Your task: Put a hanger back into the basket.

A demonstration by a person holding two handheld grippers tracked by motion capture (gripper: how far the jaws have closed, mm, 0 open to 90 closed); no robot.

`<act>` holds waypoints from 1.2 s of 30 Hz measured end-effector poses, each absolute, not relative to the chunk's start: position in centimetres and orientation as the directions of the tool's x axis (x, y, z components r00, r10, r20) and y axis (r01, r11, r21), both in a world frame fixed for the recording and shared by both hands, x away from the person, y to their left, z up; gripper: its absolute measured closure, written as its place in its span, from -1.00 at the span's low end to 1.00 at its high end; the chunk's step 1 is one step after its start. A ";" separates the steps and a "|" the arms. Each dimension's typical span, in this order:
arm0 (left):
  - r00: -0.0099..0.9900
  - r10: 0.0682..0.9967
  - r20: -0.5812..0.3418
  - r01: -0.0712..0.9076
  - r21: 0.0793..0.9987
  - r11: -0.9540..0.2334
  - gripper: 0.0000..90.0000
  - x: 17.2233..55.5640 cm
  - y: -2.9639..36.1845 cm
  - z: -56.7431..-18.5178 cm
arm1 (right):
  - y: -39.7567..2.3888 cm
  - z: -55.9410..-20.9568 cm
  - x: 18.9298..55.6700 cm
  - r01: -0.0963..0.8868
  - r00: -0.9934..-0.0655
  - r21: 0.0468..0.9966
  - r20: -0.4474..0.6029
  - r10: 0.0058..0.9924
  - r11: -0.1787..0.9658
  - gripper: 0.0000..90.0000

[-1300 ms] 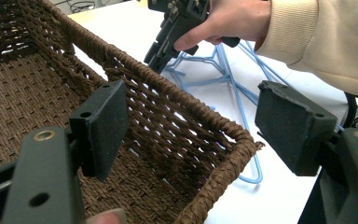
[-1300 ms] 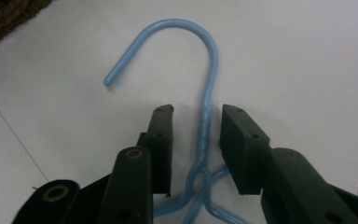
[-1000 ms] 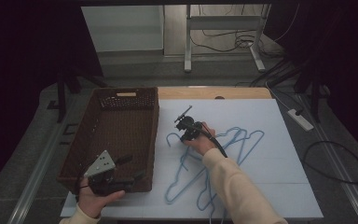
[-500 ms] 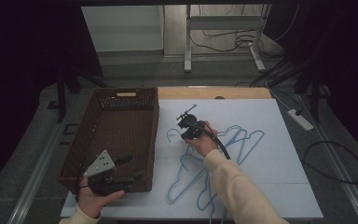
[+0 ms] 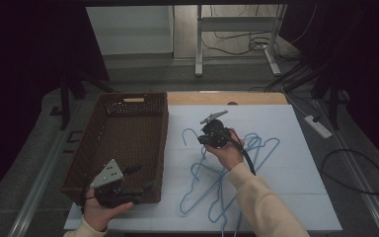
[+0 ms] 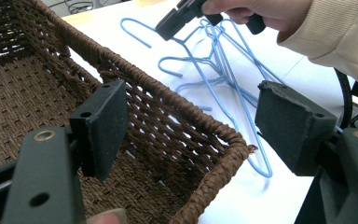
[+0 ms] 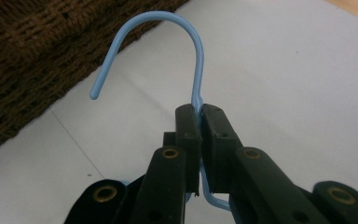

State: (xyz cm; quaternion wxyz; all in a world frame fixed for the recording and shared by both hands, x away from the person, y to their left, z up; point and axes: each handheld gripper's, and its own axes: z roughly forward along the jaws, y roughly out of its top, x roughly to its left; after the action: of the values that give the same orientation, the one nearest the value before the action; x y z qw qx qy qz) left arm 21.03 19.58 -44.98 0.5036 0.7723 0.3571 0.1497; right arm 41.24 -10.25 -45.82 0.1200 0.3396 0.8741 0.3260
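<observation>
Nearest me, the left gripper sits with its jaws spread wide over the near right corner of the brown wicker basket, nothing inside it. Farther in, mid-desk, the right gripper is clamped on a blue hanger just below its hook, beside the basket.

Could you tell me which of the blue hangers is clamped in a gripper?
The hanger whose hook points toward the basket; the right gripper pinches its neck.
</observation>
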 end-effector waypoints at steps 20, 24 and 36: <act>0.710 0.685 -0.161 0.462 0.841 -0.282 -0.41 22.5 16.2 -44.0 | -13.1 -44.2 39.1 0.468 -0.735 0.754 0.043 0.676 0.461 0.91; 0.720 0.674 -0.165 0.470 0.831 -0.299 -0.41 23.0 15.0 -43.9 | -13.3 -44.2 38.8 0.464 -0.735 0.762 0.046 0.676 0.453 0.91; 0.740 0.650 -0.172 0.487 0.804 -0.341 -0.41 24.7 11.1 -43.3 | -13.6 -44.1 38.2 0.449 -0.737 0.780 0.049 0.674 0.435 0.91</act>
State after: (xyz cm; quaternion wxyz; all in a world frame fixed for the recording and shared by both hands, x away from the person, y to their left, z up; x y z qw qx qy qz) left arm 24.73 11.14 -43.31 0.4557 0.8138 0.3494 0.0897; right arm 38.24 -13.61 -44.15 0.1364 0.3359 0.8360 0.4119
